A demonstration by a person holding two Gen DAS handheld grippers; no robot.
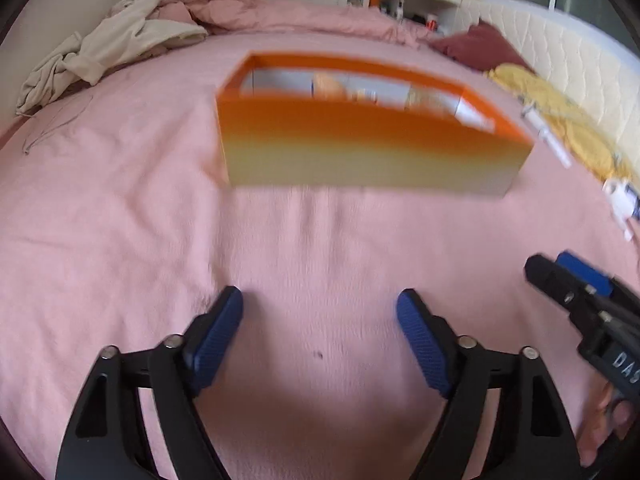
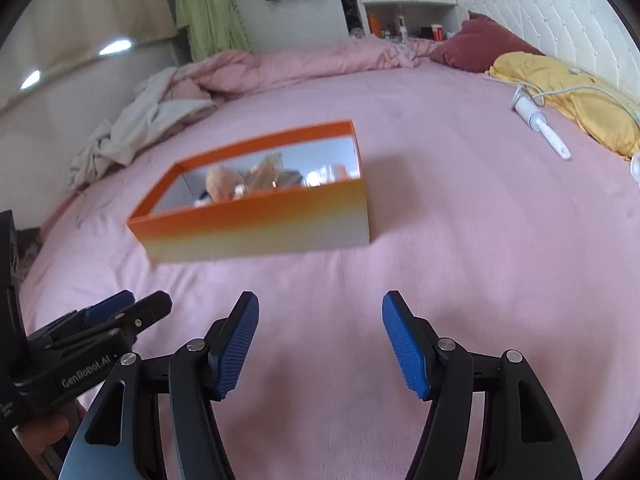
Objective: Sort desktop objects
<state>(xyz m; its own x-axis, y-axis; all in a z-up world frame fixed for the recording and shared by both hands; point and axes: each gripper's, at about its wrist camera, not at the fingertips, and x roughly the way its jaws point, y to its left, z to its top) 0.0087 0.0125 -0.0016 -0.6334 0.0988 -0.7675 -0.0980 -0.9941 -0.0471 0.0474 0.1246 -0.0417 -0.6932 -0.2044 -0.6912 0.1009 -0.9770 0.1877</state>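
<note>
Left wrist view: left gripper [image 1: 320,300] released, jaws wide, nothing between the blue pads [image 1: 218,336], only bare pink bedsheet [image 1: 120,220] below. Orange box [image 1: 372,140] sits ahead on the bed, open-topped, holding several items too blurred to name. Right gripper [image 1: 560,276] enters at the lower right edge; its state is unclear from here. A white brush-like tool [image 1: 548,136] lies right of the box, beside a yellow cloth [image 1: 560,108].

Right wrist view: right gripper [image 2: 320,300] released and empty, jaws apart over the sheet. Box [image 2: 256,200] ahead and left, contents partly visible; the tool [image 2: 540,124] lies well apart on the right, its cord trailing over the yellow cloth.

Risks, as I judge them: soft bedding gives under a press, so pads could pinch sheet along with an object; the two grippers sit near each other and could collide; a trailing cord could snag.
</note>
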